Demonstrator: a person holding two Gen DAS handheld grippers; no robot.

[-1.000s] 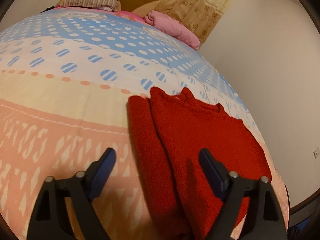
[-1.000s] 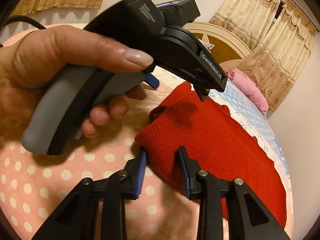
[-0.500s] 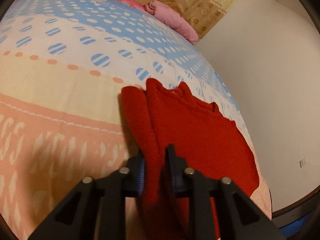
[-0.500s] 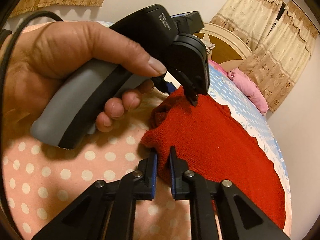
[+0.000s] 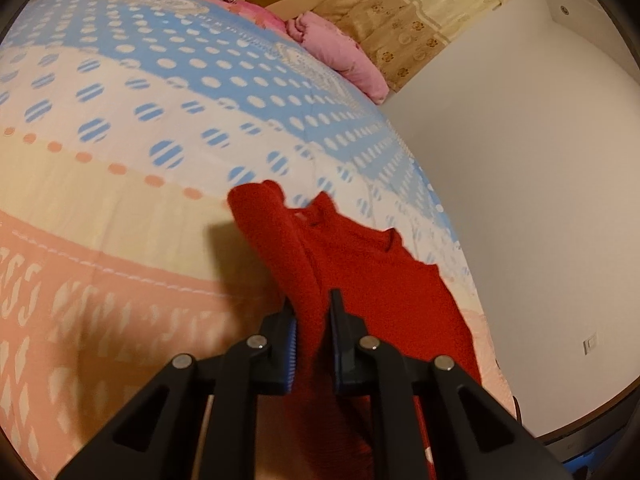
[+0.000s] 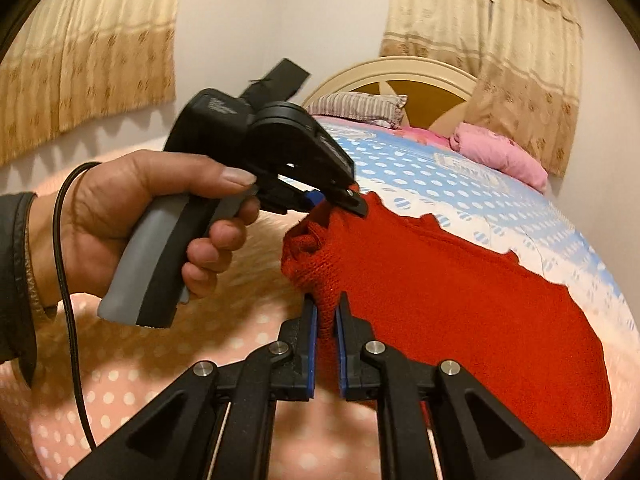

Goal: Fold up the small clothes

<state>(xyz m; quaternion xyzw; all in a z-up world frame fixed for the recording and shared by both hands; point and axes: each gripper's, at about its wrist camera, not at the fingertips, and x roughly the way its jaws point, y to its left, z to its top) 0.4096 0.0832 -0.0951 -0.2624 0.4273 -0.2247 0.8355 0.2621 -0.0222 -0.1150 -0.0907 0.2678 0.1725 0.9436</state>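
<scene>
Red sweater point(image 6: 460, 300): chunky knit, fuzzy ribbed texture, soft and floppy, folded into a long strip with a sleeve doubled along its left side. It lies on the bed, on the near right part of the bedspread point(image 5: 120, 208), close to the right edge by the wall. Long axis runs from my claws away toward the headboard point(image 6: 400, 76); collar end far, hem end near me.

My left gripper point(image 5: 312, 344): black plastic arms with metal rivets, blue ridged pads; jaws narrow and closing, with a thick fold of the knit clamped between the pads. In the right wrist view my left hand point(image 6: 132, 224) wraps the grey-and-black pistol handle, a dark sleeve point(image 6: 14, 280) at the wrist and a thin black cable point(image 6: 68, 300) looping down.

My right gripper point(image 6: 326, 340): same build, jaws pinched tight on the near corner of the sweater, knit bunched up and lifted off the bed there.

Surface: quilted cotton bedspread, banded — pink with white dots and dashes near, cream middle, white and blue with ovals far. Far end: striped pillow point(image 6: 360, 106), rolled pink blanket point(image 6: 500, 152), cream arched headboard with brown panels. Room: plain pale walls, beige patterned curtains point(image 6: 520, 52) on the far and left sides, a white wall socket point(image 5: 591, 344) low on the right.
</scene>
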